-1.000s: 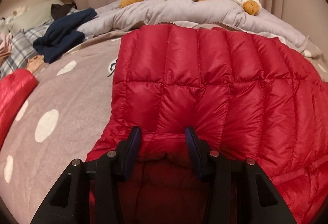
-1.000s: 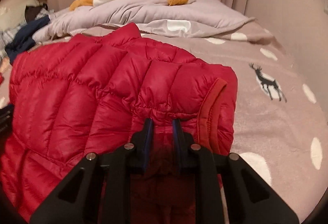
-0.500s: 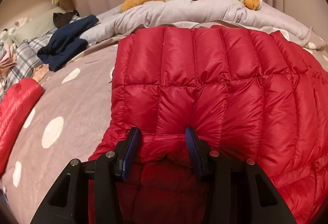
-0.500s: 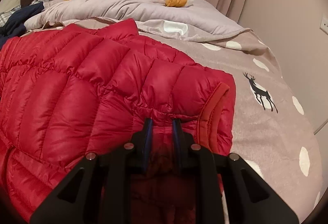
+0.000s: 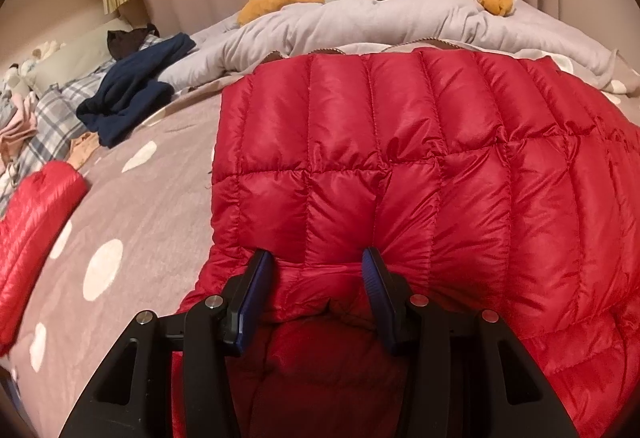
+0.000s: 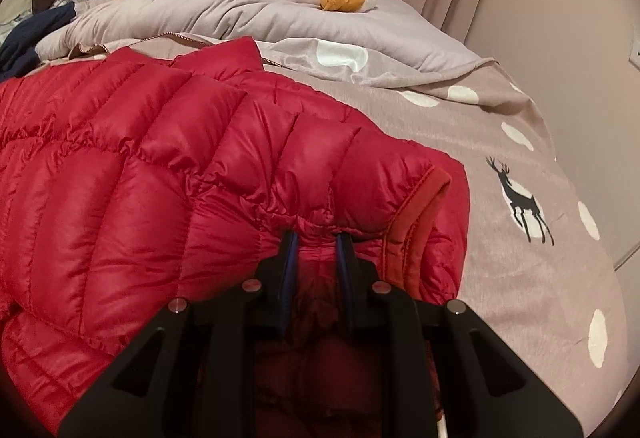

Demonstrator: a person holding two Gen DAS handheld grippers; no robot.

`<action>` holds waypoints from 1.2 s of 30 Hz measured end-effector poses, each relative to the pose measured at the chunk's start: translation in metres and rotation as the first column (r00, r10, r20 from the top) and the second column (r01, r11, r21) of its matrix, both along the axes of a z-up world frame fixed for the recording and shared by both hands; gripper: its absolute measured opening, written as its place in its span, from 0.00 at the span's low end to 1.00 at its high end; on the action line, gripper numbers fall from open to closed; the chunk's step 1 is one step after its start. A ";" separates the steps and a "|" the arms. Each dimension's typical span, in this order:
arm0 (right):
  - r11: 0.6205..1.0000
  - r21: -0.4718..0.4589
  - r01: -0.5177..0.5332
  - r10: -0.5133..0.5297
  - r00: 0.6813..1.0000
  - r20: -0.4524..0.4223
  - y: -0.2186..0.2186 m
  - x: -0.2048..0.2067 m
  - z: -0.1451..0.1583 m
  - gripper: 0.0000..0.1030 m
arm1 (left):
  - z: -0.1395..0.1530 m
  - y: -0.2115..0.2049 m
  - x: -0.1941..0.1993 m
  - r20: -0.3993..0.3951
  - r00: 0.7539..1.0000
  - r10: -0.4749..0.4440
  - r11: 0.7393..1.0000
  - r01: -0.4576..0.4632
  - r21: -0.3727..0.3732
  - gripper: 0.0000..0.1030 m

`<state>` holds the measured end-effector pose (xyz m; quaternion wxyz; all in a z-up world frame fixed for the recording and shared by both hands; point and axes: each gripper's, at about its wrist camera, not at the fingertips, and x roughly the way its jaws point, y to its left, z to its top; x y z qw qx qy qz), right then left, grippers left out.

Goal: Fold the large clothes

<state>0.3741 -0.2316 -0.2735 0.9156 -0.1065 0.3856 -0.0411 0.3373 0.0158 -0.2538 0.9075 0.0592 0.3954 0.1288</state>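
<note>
Left wrist view: the left tool (image 5: 316,274) pinches a bunched fold of the red down jacket (image 5: 400,165), which lies on the bed (image 5: 140,213). A doubled panel already lies flat, so the fold seems under way, not finished; a red sleeve (image 5: 36,226) still trails off to the left. The quilted channels run away from the camera toward the grey duvet (image 5: 360,25).

Right wrist view: the right tool (image 6: 316,242) is nearly pressed together, nipping gathered fabric beside the collar (image 6: 420,209). The jacket's long axis appears to stretch leftward across the bed.
</note>
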 end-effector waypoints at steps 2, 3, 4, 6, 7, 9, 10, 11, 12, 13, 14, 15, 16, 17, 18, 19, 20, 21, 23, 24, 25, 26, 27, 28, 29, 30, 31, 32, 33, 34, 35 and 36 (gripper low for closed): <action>1.000 0.005 0.000 0.000 1.000 0.000 -0.001 0.000 0.001 0.18 | 0.000 0.000 -0.001 0.001 1.000 0.004 1.000 -0.004 0.001 0.49; 1.000 0.010 -0.001 0.001 1.000 0.002 -0.002 -0.001 0.001 0.18 | 0.000 0.000 -0.001 0.002 1.000 0.010 1.000 -0.010 0.004 0.50; 1.000 0.011 0.000 0.000 1.000 0.003 -0.003 -0.001 0.002 0.18 | 0.001 0.000 -0.001 0.002 1.000 0.017 1.000 -0.017 0.008 0.55; 1.000 0.002 0.001 -0.001 1.000 0.007 -0.002 -0.002 0.003 0.18 | 0.003 0.003 -0.004 0.009 0.999 0.043 0.999 -0.043 0.015 0.64; 1.000 -0.006 0.002 -0.002 1.000 0.007 0.000 -0.002 0.003 0.18 | 0.004 0.006 -0.006 0.012 0.998 0.056 0.998 -0.056 0.012 0.69; 1.000 -0.023 0.001 -0.001 1.000 0.011 0.002 -0.006 0.005 0.19 | 0.013 0.016 -0.016 0.021 0.999 0.044 0.998 -0.043 -0.053 0.70; 0.999 -0.035 0.003 -0.003 1.000 0.007 0.002 -0.009 0.007 0.20 | 0.020 0.024 -0.023 0.020 1.000 0.023 0.993 -0.021 -0.113 0.70; 0.999 -0.052 0.006 -0.006 1.000 0.002 0.003 -0.013 0.010 0.21 | 0.027 0.031 -0.031 0.023 1.000 0.014 0.985 -0.010 -0.173 0.70; 0.996 -0.087 0.007 -0.008 1.000 -0.009 0.005 -0.023 0.015 0.22 | 0.035 0.039 -0.040 0.039 0.999 0.025 0.974 -0.016 -0.224 0.70; 0.996 -0.089 0.013 -0.014 1.000 -0.010 0.004 -0.034 0.021 0.24 | 0.045 0.047 -0.052 0.065 0.997 0.053 0.963 -0.034 -0.266 0.70; 0.998 -0.066 0.024 -0.024 1.000 -0.001 0.002 -0.044 0.026 0.28 | 0.056 0.055 -0.068 0.102 0.992 0.080 0.952 -0.045 -0.304 0.70; 1.000 0.004 0.028 -0.028 0.999 0.022 -0.003 -0.064 0.038 0.32 | 0.066 0.060 -0.082 0.133 0.988 0.080 0.945 -0.032 -0.324 0.70; 0.997 0.073 0.012 -0.015 0.999 0.041 -0.007 -0.081 0.047 0.46 | 0.075 0.064 -0.096 0.163 0.984 0.076 0.940 -0.016 -0.342 0.72; 0.993 0.114 0.005 -0.011 0.999 0.053 -0.010 -0.093 0.053 0.62 | 0.084 0.072 -0.116 0.204 0.975 0.092 0.929 -0.010 -0.371 0.81; 0.987 0.162 0.006 -0.019 0.997 0.076 -0.014 -0.114 0.063 0.67 | 0.088 0.077 -0.132 0.238 0.964 0.120 0.916 -0.014 -0.401 0.87; 0.983 0.184 0.008 -0.027 0.995 0.097 -0.015 -0.130 0.070 0.73 | 0.091 0.084 -0.148 0.269 0.952 0.147 0.901 -0.016 -0.433 1.00; 0.980 0.198 0.005 -0.028 0.993 0.112 -0.015 -0.142 0.076 0.75 | 0.091 0.092 -0.167 0.304 0.937 0.174 0.881 -0.010 -0.474 1.00; 0.977 0.213 -0.006 -0.022 0.991 0.129 -0.016 -0.159 0.082 0.76 | 0.091 0.100 -0.177 0.319 0.928 0.192 0.862 -0.004 -0.507 1.00; 0.973 0.231 -0.017 -0.019 0.988 0.154 -0.016 -0.187 0.090 0.82 | 0.088 0.112 -0.194 0.311 0.926 0.213 0.824 0.001 -0.566 1.00; 0.970 0.243 -0.015 -0.027 0.985 0.169 -0.017 -0.203 0.091 0.84 | 0.087 0.113 -0.201 0.303 0.928 0.216 0.816 -0.001 -0.578 1.00; 0.967 0.255 -0.011 -0.037 0.983 0.181 -0.019 -0.215 0.091 0.89 | 0.086 0.115 -0.205 0.297 0.929 0.222 0.816 -0.010 -0.577 1.00; 0.963 0.268 -0.004 -0.049 0.981 0.189 -0.021 -0.226 0.090 0.96 | 0.083 0.117 -0.212 0.291 0.927 0.235 0.824 -0.031 -0.565 1.00; 0.956 0.292 0.010 -0.069 0.979 0.194 -0.025 -0.242 0.088 0.99 | 0.082 0.119 -0.218 0.288 0.926 0.244 0.832 -0.048 -0.553 1.00; 0.950 0.310 0.018 -0.082 0.977 0.197 -0.029 -0.252 0.085 0.99 | 0.080 0.120 -0.223 0.282 0.926 0.253 0.835 -0.061 -0.547 1.00; 0.942 0.334 0.027 -0.099 0.975 0.198 -0.035 -0.263 0.080 1.00 | 0.076 0.121 -0.230 0.274 0.926 0.261 0.831 -0.072 -0.551 1.00; 0.932 0.360 0.046 -0.122 0.974 0.190 -0.040 -0.272 0.075 1.00 | 0.069 0.124 -0.239 0.257 0.928 0.270 0.813 -0.077 -0.577 1.00; 0.922 0.380 0.068 -0.145 0.974 0.177 -0.045 -0.278 0.069 1.00 | 0.061 0.127 -0.246 0.243 0.929 0.277 0.792 -0.078 -0.606 1.00; 0.911 0.402 0.092 -0.168 0.973 0.159 -0.050 -0.286 0.062 1.00 | 0.054 0.131 -0.251 0.228 0.931 0.286 0.772 -0.083 -0.630 1.00; 0.901 0.420 0.104 -0.179 0.974 0.142 -0.054 -0.291 0.055 1.00 | 0.045 0.134 -0.259 0.196 0.933 0.303 0.749 -0.106 -0.654 1.00; 0.894 0.435 0.108 -0.181 0.975 0.130 -0.057 -0.295 0.050 0.99 | 0.039 0.135 -0.262 0.172 0.936 0.309 0.739 -0.122 -0.663 1.00; 0.887 0.448 0.113 -0.186 0.975 0.123 -0.059 -0.300 0.045 0.99 | 0.035 0.135 -0.264 0.153 0.938 0.311 0.730 -0.133 -0.671 1.00; 0.875 0.466 0.130 -0.207 0.971 0.116 -0.064 -0.307 0.038 0.99 | 0.029 0.136 -0.267 0.139 0.938 0.316 0.712 -0.138 -0.689 1.00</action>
